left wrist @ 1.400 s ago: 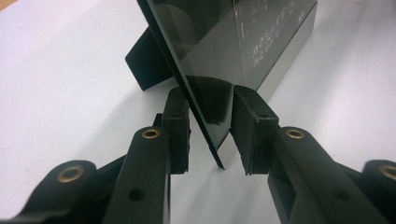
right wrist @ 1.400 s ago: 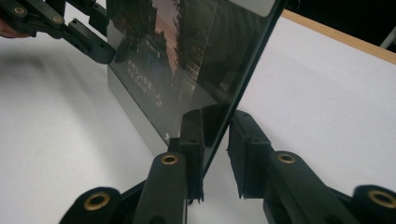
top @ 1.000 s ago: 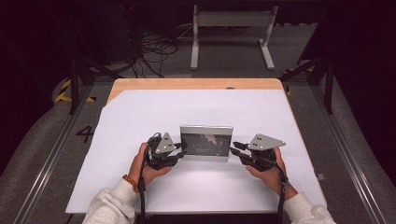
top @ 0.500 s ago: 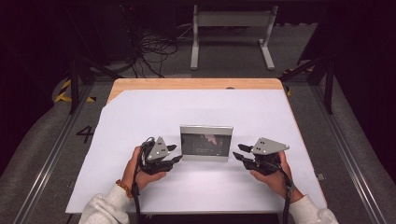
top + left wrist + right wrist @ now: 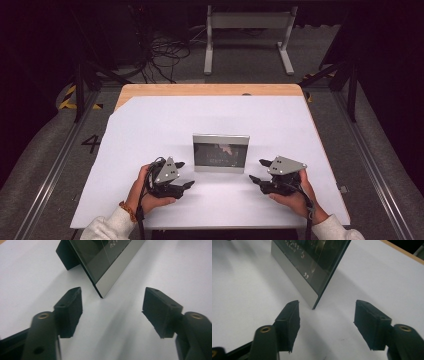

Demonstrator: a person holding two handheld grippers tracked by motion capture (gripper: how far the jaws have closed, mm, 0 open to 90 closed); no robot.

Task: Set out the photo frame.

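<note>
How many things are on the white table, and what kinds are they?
Picture frame, standing upright on the table: 1
Grippers, left gripper and right gripper, both with open jaws holding nothing: 2
Total: 3

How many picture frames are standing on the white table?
1. The picture frame stands upright near the middle of the white table, between the left hand-held gripper and the right hand-held gripper. Neither touches it.
</note>
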